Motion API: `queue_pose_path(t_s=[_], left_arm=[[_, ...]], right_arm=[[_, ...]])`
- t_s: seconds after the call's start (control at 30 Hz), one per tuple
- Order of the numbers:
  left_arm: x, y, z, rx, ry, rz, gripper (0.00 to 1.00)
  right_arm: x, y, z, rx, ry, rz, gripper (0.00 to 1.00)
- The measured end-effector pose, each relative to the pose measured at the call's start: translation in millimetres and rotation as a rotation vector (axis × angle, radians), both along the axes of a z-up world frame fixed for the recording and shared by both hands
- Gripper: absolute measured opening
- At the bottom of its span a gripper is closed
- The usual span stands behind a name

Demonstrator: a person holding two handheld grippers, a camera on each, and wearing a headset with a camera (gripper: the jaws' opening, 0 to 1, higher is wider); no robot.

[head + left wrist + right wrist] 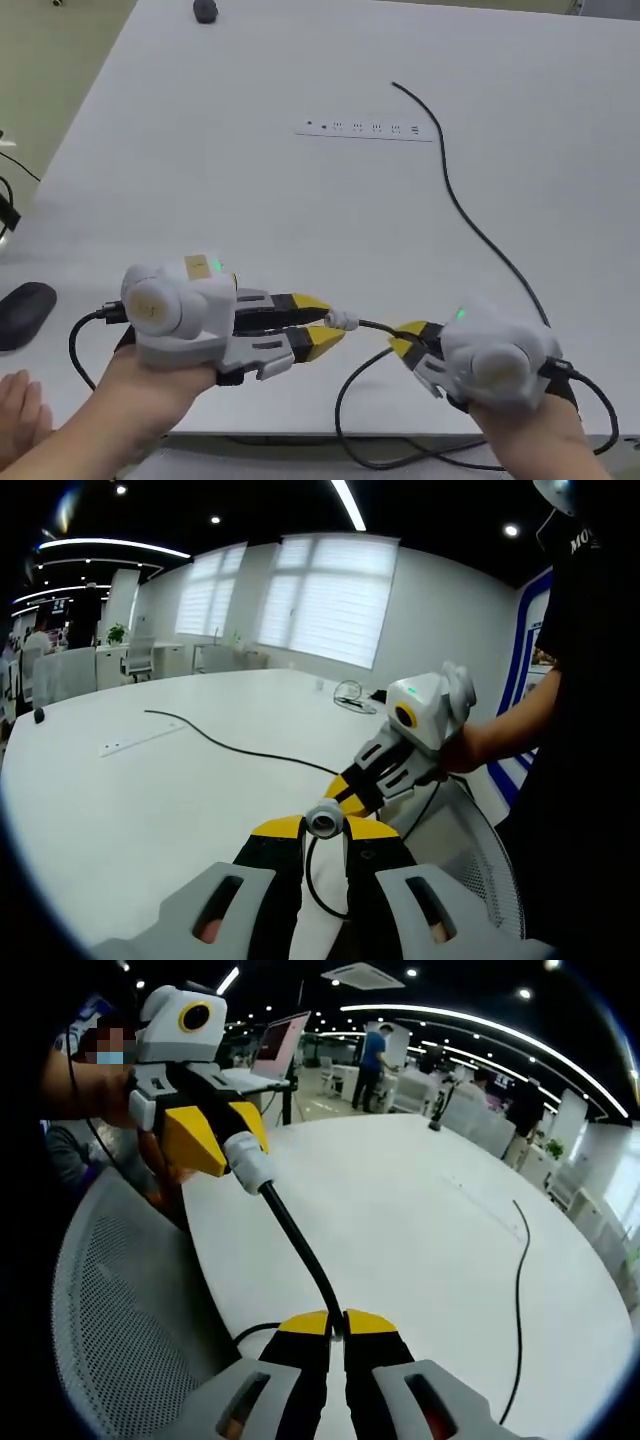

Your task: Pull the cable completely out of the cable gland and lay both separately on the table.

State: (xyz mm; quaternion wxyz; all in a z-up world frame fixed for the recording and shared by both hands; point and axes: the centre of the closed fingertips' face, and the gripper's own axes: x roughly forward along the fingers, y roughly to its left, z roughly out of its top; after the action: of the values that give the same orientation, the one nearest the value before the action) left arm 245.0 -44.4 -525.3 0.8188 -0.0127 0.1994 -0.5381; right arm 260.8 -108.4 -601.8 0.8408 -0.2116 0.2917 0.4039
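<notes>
The gland [342, 320] is clamped by the left gripper [326, 322], and the cable [376, 327] by the right gripper [407, 342] at its three o'clock. The pull-out step is judged in hand, and a straight draw apart is called for.

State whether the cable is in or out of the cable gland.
In: the cable runs into the cable gland, held in the left gripper.

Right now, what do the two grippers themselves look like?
Both match: the left gripper and right gripper have rounded white housings, grey-black bodies, yellow jaw tips, a green light on top and a black cord trailing from the back. The person wears a black top.
</notes>
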Motion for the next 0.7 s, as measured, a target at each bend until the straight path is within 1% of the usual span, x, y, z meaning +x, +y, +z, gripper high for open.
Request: queue_pose_path(t_s=[0.17, 0.23, 0.27, 0.47, 0.57, 0.7], left_arm=[[0.3, 0.7, 1.5, -0.016, 0.011, 0.010, 0.15], [0.2, 1.1, 0.3, -0.007, 0.008, 0.009, 0.15], [0.1, 1.0, 0.4, -0.008, 0.010, 0.008, 0.15], [0.4, -0.3, 2.8, -0.023, 0.012, 0.012, 0.15], [0.8, 0.4, 1.7, -0.019, 0.012, 0.012, 0.15], [0.5, 1.5, 0.9, -0.018, 0.016, 0.014, 0.15]], right_arm=[[-1.5, -6.1, -4.0, 0.010, 0.006, -0.016, 0.00], [-2.1, -6.8, -3.5, -0.001, -0.028, 0.010, 0.00], [-3.8, -7.9, -5.4, -0.007, -0.021, 0.007, 0.00], [-4.7, -16.2, -9.3, -0.020, -0.015, -0.004, 0.00], [-7.0, -18.7, -11.9, -0.032, -0.016, 0.001, 0.00], [-6.7, -24.2, -14.0, -0.030, -0.016, -0.011, 0.00]])
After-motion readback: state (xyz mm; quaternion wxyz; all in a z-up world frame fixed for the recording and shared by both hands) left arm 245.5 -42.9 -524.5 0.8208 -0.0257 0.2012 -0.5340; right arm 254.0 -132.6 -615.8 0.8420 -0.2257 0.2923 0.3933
